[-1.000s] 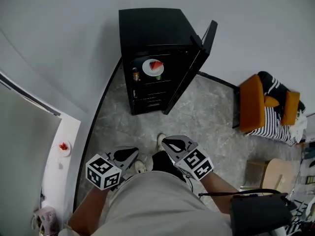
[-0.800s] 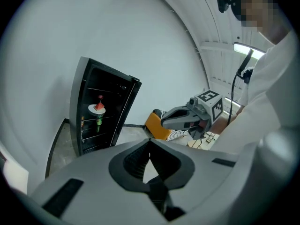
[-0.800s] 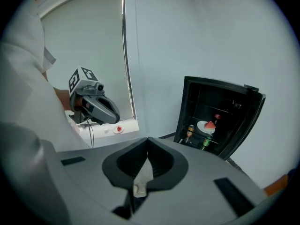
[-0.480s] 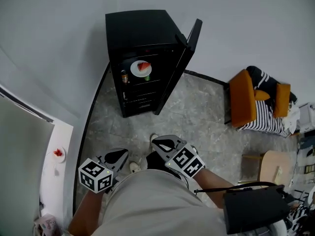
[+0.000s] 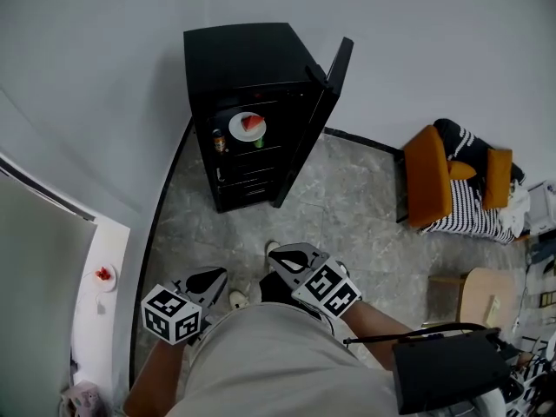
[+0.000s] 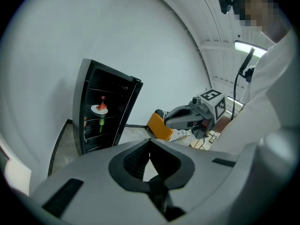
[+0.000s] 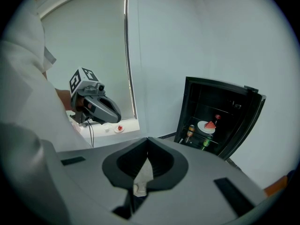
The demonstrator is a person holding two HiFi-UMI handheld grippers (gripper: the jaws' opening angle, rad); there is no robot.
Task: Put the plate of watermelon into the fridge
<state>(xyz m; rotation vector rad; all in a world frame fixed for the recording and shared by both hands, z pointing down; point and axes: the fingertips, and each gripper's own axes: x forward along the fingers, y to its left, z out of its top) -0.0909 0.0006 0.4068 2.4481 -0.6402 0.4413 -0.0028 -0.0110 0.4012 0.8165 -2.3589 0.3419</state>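
The black fridge (image 5: 248, 68) stands against the wall with its door (image 5: 323, 115) swung open. A white plate of watermelon (image 5: 248, 127) rests on an upper shelf inside it; it also shows in the left gripper view (image 6: 99, 108) and the right gripper view (image 7: 206, 126). Both grippers hang low in front of the person's body, well back from the fridge. My left gripper (image 5: 207, 280) is shut and holds nothing. My right gripper (image 5: 289, 257) is shut and empty too, its tips meeting (image 7: 147, 139).
Drink cans (image 5: 219, 140) stand on the fridge shelf beside the plate. An orange chair with a striped cushion (image 5: 447, 185) sits at the right. A white ledge (image 5: 102, 259) on the left carries a small dish of red fruit (image 5: 104, 275). A wooden stool (image 5: 486, 295) is at lower right.
The head view has swung, so the fridge sits further left in the frame. Both grippers have dropped slightly toward the body. The plate stays on its shelf and the door stays open.
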